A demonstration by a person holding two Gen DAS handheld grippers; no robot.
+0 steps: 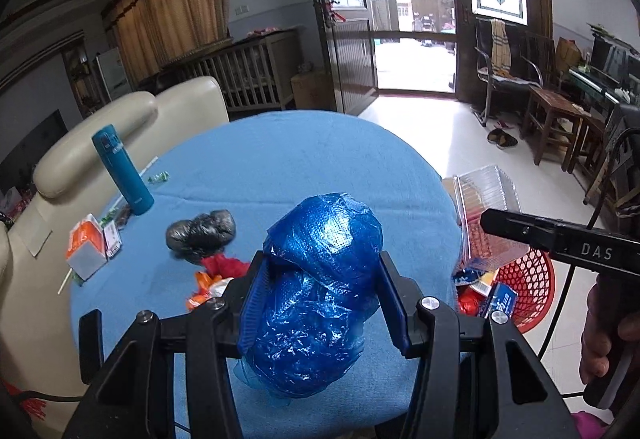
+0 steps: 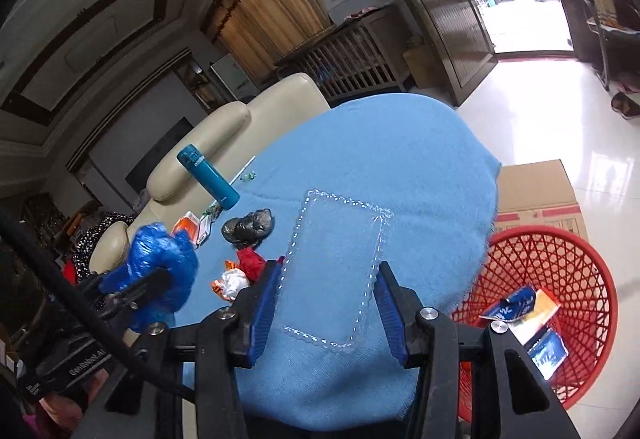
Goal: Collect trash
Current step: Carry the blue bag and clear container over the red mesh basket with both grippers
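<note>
Blue bag [image 1: 320, 279] sits clamped in our left jaws, clear tray [image 2: 336, 271] in our right; either may slip and miss the basket [image 2: 560, 279].

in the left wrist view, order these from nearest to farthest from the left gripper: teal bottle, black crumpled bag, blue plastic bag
1. Blue plastic bag: clamped between the left gripper fingers.
2. Black crumpled bag: on the blue tablecloth, just ahead and to the left.
3. Teal bottle: standing farther back, near the table's left edge by the cream sofa.
</note>
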